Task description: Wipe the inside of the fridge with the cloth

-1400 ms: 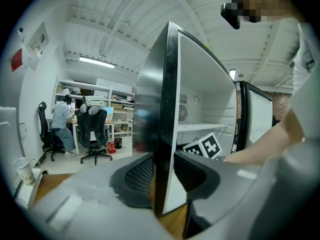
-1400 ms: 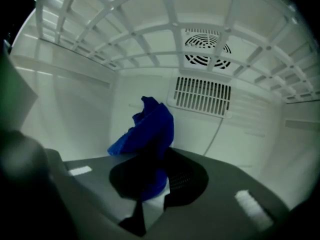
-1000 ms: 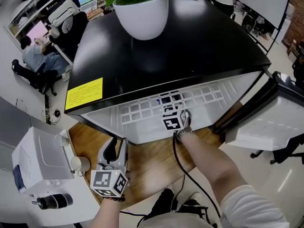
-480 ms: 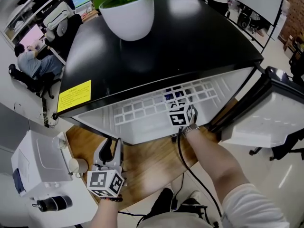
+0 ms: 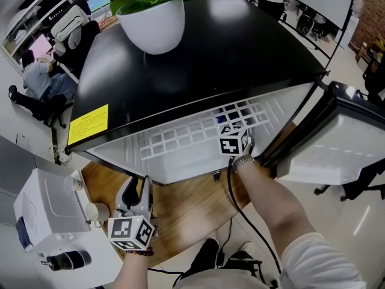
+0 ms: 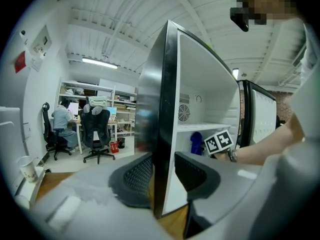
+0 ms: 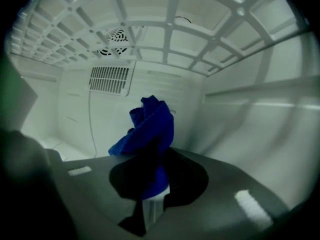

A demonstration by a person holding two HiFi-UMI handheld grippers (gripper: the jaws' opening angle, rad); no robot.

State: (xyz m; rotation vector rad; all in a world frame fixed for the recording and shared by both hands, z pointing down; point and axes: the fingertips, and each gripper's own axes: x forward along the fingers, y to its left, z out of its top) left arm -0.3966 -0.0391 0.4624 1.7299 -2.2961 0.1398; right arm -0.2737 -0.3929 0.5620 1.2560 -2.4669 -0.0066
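Observation:
The black fridge [image 5: 198,53] stands open, and its white inside [image 7: 240,119] fills the right gripper view. My right gripper [image 7: 152,184] reaches in under the white grid shelf [image 5: 180,138] and is shut on a bunched blue cloth [image 7: 150,126], which sticks up past the fingertips close to the back wall. The left gripper view shows that cloth [image 6: 196,143] below the shelf, beside the right gripper's marker cube [image 6: 220,141]. My left gripper [image 5: 135,192] hangs low outside the fridge's front left corner. Its jaws are open, with the black side wall's edge [image 6: 160,174] showing in the gap.
A white plant pot [image 5: 150,20] sits on the fridge top. The open door [image 5: 337,143] hangs at the right. A white machine [image 5: 48,215] and a paper cup [image 5: 93,211] stand at the left. A cable [image 5: 237,203] trails from the right gripper. A person [image 5: 42,77] sits at a desk behind.
My right gripper has slid to the right inside the fridge, carrying the blue cloth. The left gripper has kept its place.

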